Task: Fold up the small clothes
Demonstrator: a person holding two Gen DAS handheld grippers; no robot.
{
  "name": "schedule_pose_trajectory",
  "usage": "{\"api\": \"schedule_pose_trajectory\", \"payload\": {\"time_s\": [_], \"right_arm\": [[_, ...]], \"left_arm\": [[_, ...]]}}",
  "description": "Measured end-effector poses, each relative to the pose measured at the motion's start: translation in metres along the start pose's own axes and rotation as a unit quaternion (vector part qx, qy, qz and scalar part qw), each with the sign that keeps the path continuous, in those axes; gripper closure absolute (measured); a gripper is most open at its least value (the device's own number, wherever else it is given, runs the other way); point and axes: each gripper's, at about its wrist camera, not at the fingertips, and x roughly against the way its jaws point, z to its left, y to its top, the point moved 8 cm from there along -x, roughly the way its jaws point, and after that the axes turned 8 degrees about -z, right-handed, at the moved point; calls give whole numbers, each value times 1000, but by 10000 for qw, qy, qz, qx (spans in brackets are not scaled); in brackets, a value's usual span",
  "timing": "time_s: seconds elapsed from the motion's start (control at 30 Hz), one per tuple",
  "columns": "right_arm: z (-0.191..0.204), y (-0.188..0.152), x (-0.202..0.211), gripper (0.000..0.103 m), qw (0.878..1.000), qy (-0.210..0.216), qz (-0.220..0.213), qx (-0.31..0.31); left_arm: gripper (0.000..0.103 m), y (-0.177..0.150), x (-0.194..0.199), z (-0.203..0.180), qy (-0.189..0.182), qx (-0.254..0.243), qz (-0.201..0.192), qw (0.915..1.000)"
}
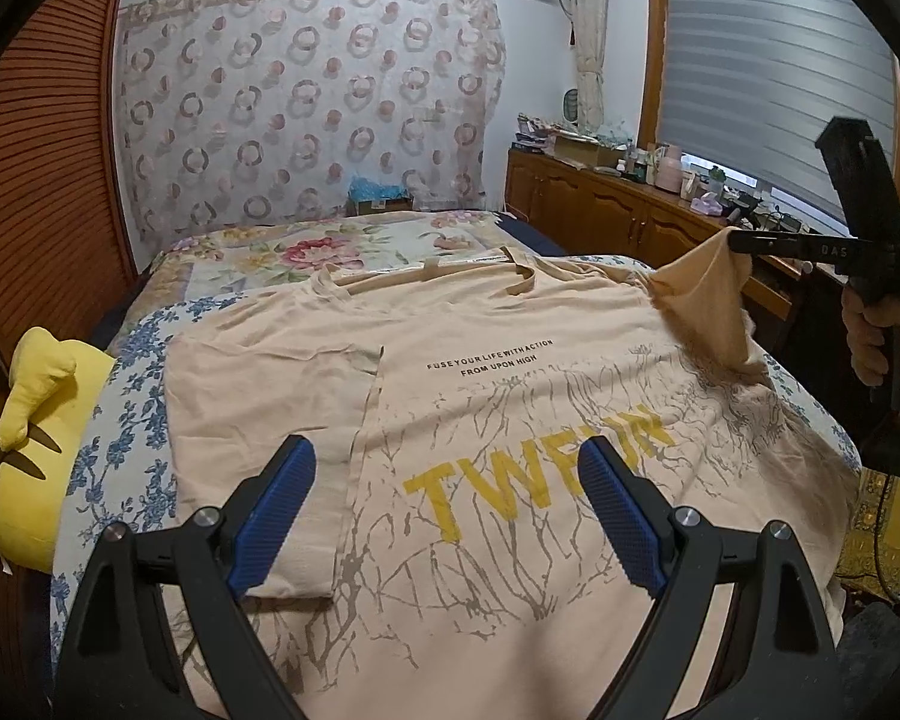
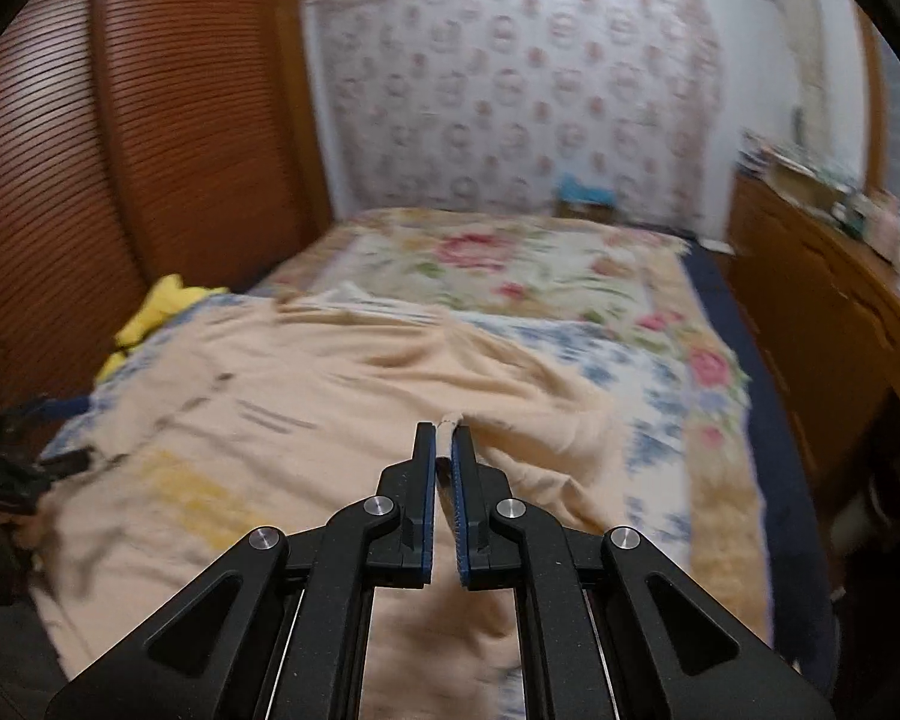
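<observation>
Shirt: my T-shirt [image 1: 510, 420] lies flat on the bed [image 1: 306, 252], its left sleeve folded in.
Right tongs: my right gripper [image 2: 444, 450] is clamped on the T-shirt's right sleeve [image 1: 702, 300], lifted off the bed.
Left tongs: my left gripper [image 1: 450, 516] gapes wide over the T-shirt's print, gripping nothing.
Risk: with nothing pinning the T-shirt, pulling the sleeve may drag it askew.

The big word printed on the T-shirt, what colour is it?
Yellow, on the peach-beige T-shirt; the word shows best in the left wrist view.

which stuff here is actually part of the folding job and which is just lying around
Part of the job:
- beige T-shirt
- right gripper, pinching the shirt's sleeve
- left gripper, open over the shirt

Just lying about:
- yellow plush toy
- floral bedspread
- clutter on the wooden cabinet
</observation>
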Motion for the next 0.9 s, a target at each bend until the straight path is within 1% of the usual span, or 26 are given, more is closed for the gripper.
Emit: {"api": "schedule_pose_trajectory", "payload": {"time_s": [0.13, 0.2, 0.23, 0.27, 0.33, 0.43, 0.53, 0.6, 0.7, 0.77, 0.83, 0.87, 0.9], "right_arm": [[35, -1, -14, 99, 9992, 372, 110, 126], [38, -2, -18, 84, 9992, 363, 128, 130], [37, -2, -18, 68, 9993, 316, 133, 134], [34, -2, -19, 67, 9995, 259, 127, 119], [24, -6, -18, 67, 9997, 166, 160, 43], [3, -17, -13, 67, 9995, -162, 278, 50], [-21, -39, -16, 67, 9976, -446, 514, -88], [-32, -55, -18, 67, 9960, -560, 670, -206], [-37, -75, -24, 67, 9942, -503, 881, -345], [-36, -84, -29, 67, 9933, -518, 991, -278], [-35, -92, -36, 67, 9917, -627, 1115, -110], [-35, -95, -39, 72, 9905, -722, 1168, -29], [-37, -98, -42, 75, 9890, -818, 1228, 57]], "left_arm": [[13, 0, 1, 1, 8, 34, -10, 10000], [13, -1, 2, 1, 6, 40, -16, 10000], [13, -1, 2, 1, 9, 39, -13, 10000], [13, -1, 2, 1, 6, 42, -12, 10000], [13, -1, 2, 1, 2, 44, -13, 10000], [13, -1, 2, 0, -16, 52, -12, 10000], [13, -4, 3, -4, -43, 23, 3, 10000], [13, -4, 2, -6, -55, 8, 16, 10000], [13, -5, 1, -9, -64, 1, 36, 10000], [13, -6, 0, -10, -65, 4, 49, 10000], [13, -5, -1, -9, -64, 9, 65, 10000], [13, -5, -2, -9, -65, 8, 69, 10000], [13, -6, -2, -9, -63, 5, 76, 10000]]}}
